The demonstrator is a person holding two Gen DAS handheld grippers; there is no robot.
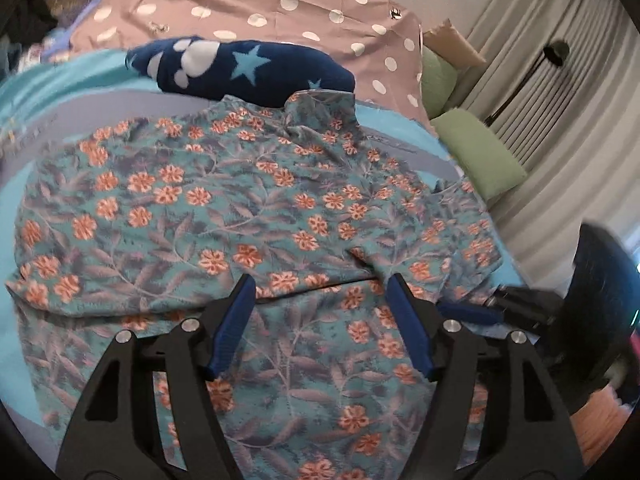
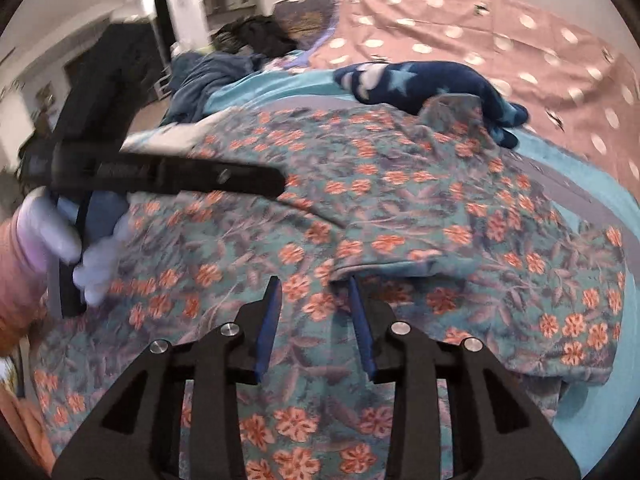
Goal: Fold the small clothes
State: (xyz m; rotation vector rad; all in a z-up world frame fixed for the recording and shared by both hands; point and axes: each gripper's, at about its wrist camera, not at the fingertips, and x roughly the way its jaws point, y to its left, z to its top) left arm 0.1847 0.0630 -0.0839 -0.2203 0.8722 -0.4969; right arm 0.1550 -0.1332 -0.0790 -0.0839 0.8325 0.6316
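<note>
The teal fleece garment printed with orange flowers and grey leaves (image 1: 256, 216) fills the middle and lower part of both wrist views, spread over a light blue bed cover (image 1: 60, 80). One layer is already turned over: its folded edge crosses the left wrist view just above the finger tips, and in the right wrist view a flap edge lies at centre right. I judge the fold is partly made and the next fold is in hand.

The left gripper (image 1: 320, 288) hovers over the cloth, its blue-padded fingers spread wide with nothing between them. The right gripper (image 2: 314, 284) is also parted, more narrowly, its right finger just at the flap edge; whether it touches is unclear, and it grips nothing.

Next, each gripper likely needs to pinch an edge of the upper layer cleanly, taking one thickness, then carry it across evenly.

Behind the garment, at the upper centre, lies a navy plush item with stars and white paw prints (image 1: 240, 68), on a pink polka-dot sheet (image 1: 280, 0).
</note>
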